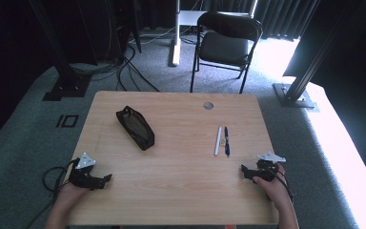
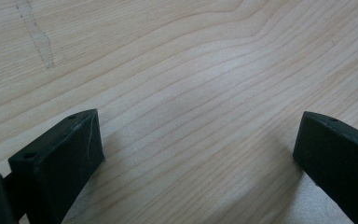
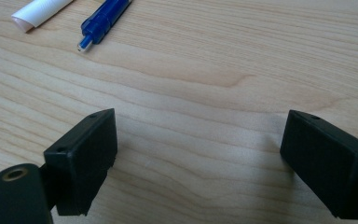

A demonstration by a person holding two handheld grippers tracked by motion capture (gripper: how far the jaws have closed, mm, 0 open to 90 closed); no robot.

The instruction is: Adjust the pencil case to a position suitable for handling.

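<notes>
While your right gripper (image 1: pixel 249 172) rests wide open and empty near the table's (image 1: pixel 181 191) front edge, the blue pen (image 1: pixel 227 140) lies ahead beside a white stick (image 1: pixel 218 140); approach across the pen alone. Your left gripper (image 1: pixel 100 180), jaws equally spread, holds nothing, well apart from the black pouch (image 1: pixel 135 127).

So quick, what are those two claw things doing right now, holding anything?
Left gripper: jaws open, nothing between them, just bare table.
Right gripper: jaws open, holding nothing; the blue pen lies ahead, untouched.
</notes>
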